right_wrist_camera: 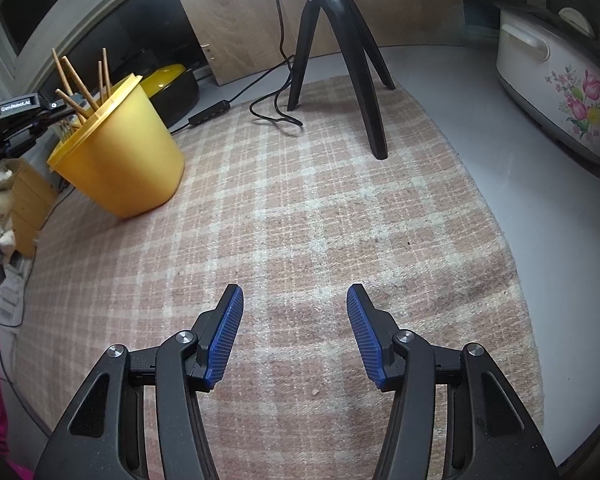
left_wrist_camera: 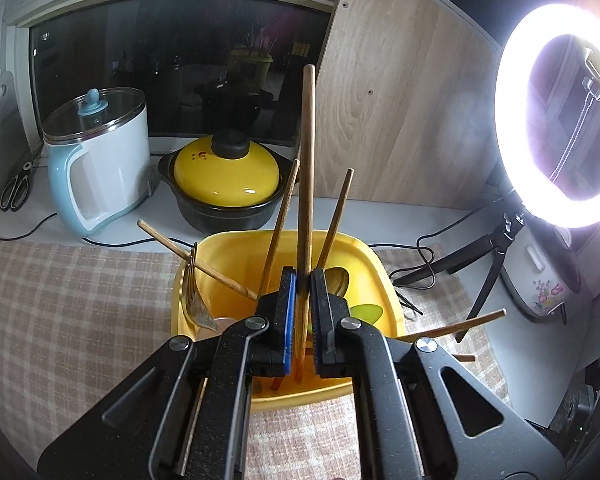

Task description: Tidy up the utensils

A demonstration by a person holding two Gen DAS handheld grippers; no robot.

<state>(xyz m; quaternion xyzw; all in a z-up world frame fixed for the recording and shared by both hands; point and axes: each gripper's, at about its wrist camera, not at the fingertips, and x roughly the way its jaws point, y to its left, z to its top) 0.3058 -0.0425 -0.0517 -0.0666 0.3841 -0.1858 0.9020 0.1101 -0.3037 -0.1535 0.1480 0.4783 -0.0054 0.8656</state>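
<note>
My left tool (left_wrist_camera: 303, 280) pinched 1 long wooden chopstick (left_wrist_camera: 307, 168) upright over the round yellow plastic container (left_wrist_camera: 384, 276), not yet released. Several wooden sticks and a metal fork (left_wrist_camera: 191, 292) already stood inside. My right tool (right_wrist_camera: 295, 320) hung spread and empty above the bare checked cloth (right_wrist_camera: 300, 208) on the bench.

Checked mat (right_wrist_camera: 300, 220) lies open between yellow bucket (right_wrist_camera: 128, 160) and tripod (right_wrist_camera: 340, 60).

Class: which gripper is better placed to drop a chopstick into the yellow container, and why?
Left. The left gripper is shut on a wooden chopstick above the yellow container; the right gripper is open, empty, over the checked mat.
</note>
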